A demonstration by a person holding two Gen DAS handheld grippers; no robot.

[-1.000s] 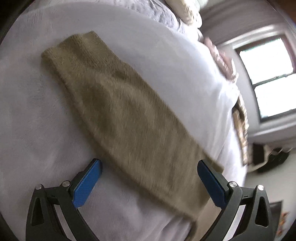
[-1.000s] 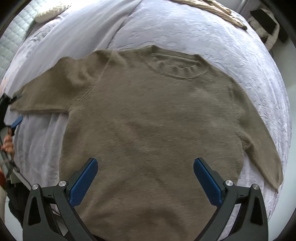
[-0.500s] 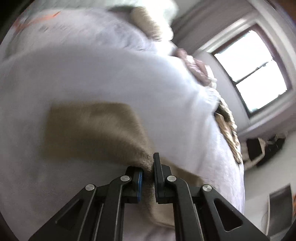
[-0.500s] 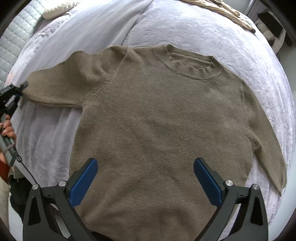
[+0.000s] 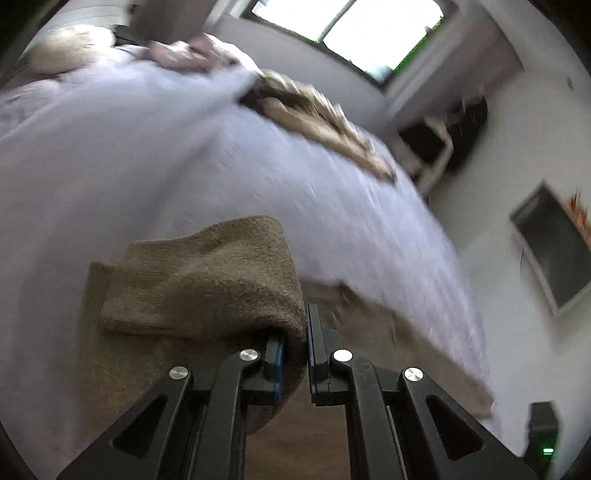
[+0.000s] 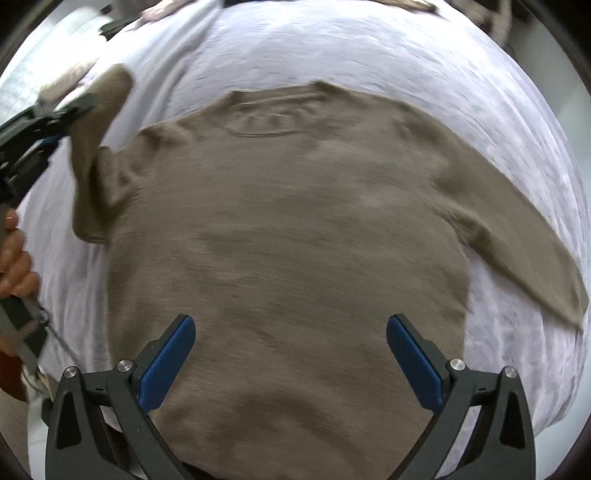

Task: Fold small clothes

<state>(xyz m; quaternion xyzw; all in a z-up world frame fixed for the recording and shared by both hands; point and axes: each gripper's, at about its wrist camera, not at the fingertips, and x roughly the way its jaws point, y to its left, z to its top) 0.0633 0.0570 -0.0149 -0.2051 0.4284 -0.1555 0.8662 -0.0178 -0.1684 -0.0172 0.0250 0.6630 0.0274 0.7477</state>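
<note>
An olive-brown knitted sweater [image 6: 288,236] lies spread flat on the pale bed cover [image 6: 369,48], neckline away from me. My left gripper [image 5: 295,343] is shut on the cuff end of the left sleeve [image 5: 207,280], and the sleeve hangs lifted and bunched over its fingers. From the right wrist view that same gripper [image 6: 70,114] holds the sleeve [image 6: 99,122] raised above the sweater's left shoulder. The other sleeve [image 6: 517,236] lies flat at the right. My right gripper [image 6: 290,354] hovers open above the sweater's lower body, nothing between its fingers.
A beige knitted throw [image 5: 325,122] lies across the far part of the bed. Pillows [image 5: 62,48] sit at the head. A window [image 5: 351,29], a dark shelf unit [image 5: 443,136] and a wall screen [image 5: 554,251] stand beyond the bed edge. A person's hand [image 6: 14,254] grips the left tool.
The left gripper shut on the sleeve end, then lifted it up and swung it in towards the sweater's body. The right gripper shifted a little over the sweater and stayed open.
</note>
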